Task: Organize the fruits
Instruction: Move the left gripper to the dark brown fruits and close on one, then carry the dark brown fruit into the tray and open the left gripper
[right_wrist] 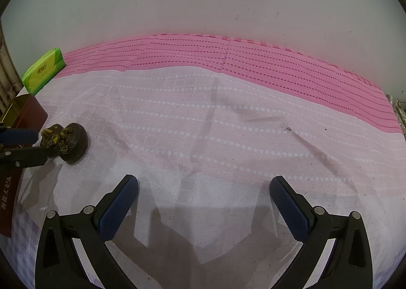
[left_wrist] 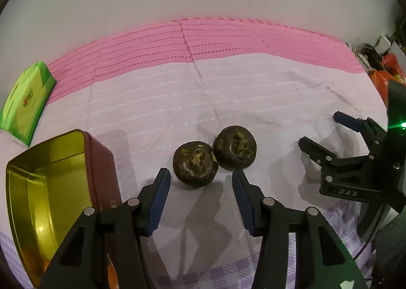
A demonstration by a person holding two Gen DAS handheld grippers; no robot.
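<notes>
Two dark brown round fruits lie touching on the pale cloth, the nearer fruit (left_wrist: 195,165) and the farther fruit (left_wrist: 234,147). My left gripper (left_wrist: 200,178) points down at them, open, its blue pads (left_wrist: 159,200) on either side of the nearer fruit's front edge with a gap on both sides. In the right wrist view the same pair of fruits (right_wrist: 72,143) sits at the far left, with the left gripper (right_wrist: 41,145) reaching in around them. My right gripper (right_wrist: 203,183) hangs open over bare cloth, also seen as the right gripper (left_wrist: 327,134) to the right of the fruits.
An open tin (left_wrist: 83,152) with a gold inside and dark red walls stands left of the fruits, seen again as the tin (right_wrist: 30,111). A green tissue pack (left_wrist: 25,101) lies behind it. A pink cloth band and a white wall close the back; clutter (left_wrist: 380,68) sits far right.
</notes>
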